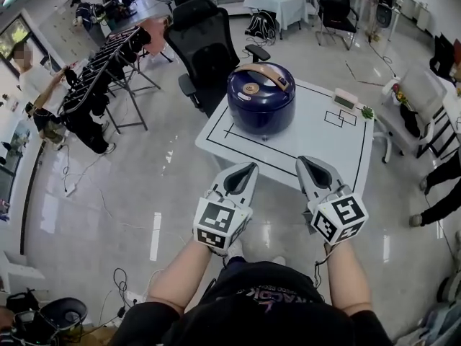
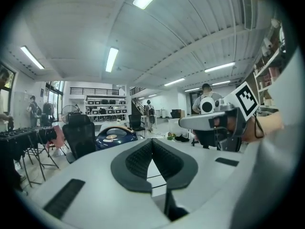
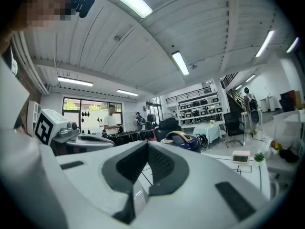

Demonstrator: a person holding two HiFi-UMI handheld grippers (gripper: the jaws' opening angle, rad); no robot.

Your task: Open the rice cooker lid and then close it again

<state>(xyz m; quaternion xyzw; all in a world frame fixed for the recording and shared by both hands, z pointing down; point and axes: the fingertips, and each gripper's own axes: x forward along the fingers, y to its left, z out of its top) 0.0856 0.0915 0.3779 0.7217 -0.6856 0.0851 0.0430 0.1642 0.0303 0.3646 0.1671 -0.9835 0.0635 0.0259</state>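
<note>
head view: cooker (image 1: pixel 261 97) on table (image 1: pixel 317 132), lid down. left gripper (image 1: pixel 247 170) and right gripper (image 1: pixel 304 163) near it, not touching.
left gripper view: jaws together, empty.
right gripper view: same.
likely best: come in level, spread jaws before meeting the lid.

**Rice cooker shut, standing ahead of both grippers**

The rice cooker (image 1: pixel 261 101) is a round, glossy dark-blue pot standing upright on the white table (image 1: pixel 317 146). Its lid (image 1: pixel 253 85) is down and closed, with a small gold disc near the middle. A tan carrying handle (image 1: pixel 271 72) lies across the top. The cooker sits well ahead of the left gripper (image 1: pixel 248 169) and the right gripper (image 1: pixel 305 161). It is beyond the tips of both, roughly in line with the gap between them, and neither touches it.
</note>
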